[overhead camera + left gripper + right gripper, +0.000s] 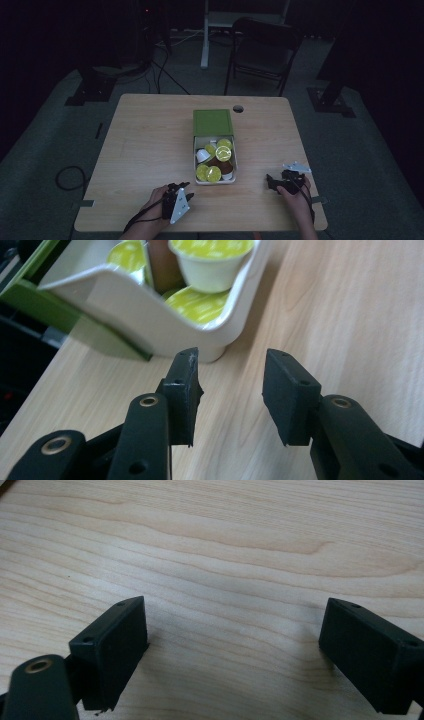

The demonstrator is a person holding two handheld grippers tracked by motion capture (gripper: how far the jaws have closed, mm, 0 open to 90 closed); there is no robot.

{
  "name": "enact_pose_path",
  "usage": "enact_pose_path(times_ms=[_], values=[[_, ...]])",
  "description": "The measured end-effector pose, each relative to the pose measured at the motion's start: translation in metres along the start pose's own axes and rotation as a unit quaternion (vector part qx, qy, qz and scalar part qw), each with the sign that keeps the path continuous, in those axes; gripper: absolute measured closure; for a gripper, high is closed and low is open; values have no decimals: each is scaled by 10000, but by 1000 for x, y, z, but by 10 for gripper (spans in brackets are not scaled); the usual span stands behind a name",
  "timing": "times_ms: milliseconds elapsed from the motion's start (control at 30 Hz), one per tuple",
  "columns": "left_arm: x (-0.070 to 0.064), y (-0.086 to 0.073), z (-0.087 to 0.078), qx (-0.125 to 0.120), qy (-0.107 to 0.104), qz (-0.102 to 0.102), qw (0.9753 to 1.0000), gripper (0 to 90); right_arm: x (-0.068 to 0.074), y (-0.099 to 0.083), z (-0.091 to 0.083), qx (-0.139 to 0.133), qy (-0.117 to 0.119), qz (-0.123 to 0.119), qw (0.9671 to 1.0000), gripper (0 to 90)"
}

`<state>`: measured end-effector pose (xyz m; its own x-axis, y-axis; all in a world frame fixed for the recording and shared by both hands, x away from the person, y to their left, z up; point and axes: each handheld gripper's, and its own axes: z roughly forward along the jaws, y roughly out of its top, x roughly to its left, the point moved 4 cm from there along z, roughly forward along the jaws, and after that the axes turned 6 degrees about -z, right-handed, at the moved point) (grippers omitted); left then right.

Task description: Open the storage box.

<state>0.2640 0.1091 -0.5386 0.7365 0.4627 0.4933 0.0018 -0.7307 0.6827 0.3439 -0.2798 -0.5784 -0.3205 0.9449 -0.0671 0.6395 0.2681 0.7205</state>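
A white tray [195, 162] slid out of a green box [212, 122] sits mid-table and holds several yellow-lidded coffee capsules [223, 153]. My left gripper [184, 190] rests near the front edge, left of the tray, open with nothing between its jaws. In the left gripper view the tray's corner [150, 315] lies just beyond my left gripper [230, 372], with capsules [210, 262] inside. My right gripper [270, 181] lies on the wood to the right of the tray, wide open and empty; the right gripper view has my right gripper [235, 630] over bare tabletop.
The wooden table [150, 145] has a cable hole [238, 108] at the back. A dark folding chair [262, 50] stands on the floor beyond the table. A cable loop [67, 177] lies on the floor at the left.
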Motion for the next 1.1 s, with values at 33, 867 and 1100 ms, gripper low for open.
enact_pose_path(times_ms=[33,867,1100], values=[[1,-2,-1,9,21,-58,10000,590,0,0,0,0,0,1,10000,116],[56,-54,-17,49,560,-1856,9810,576,0,0,0,1,2,2,10000,116],[65,-64,-21,51,602,-2365,9697,564,0,0,0,1,2,1,10000,115]])
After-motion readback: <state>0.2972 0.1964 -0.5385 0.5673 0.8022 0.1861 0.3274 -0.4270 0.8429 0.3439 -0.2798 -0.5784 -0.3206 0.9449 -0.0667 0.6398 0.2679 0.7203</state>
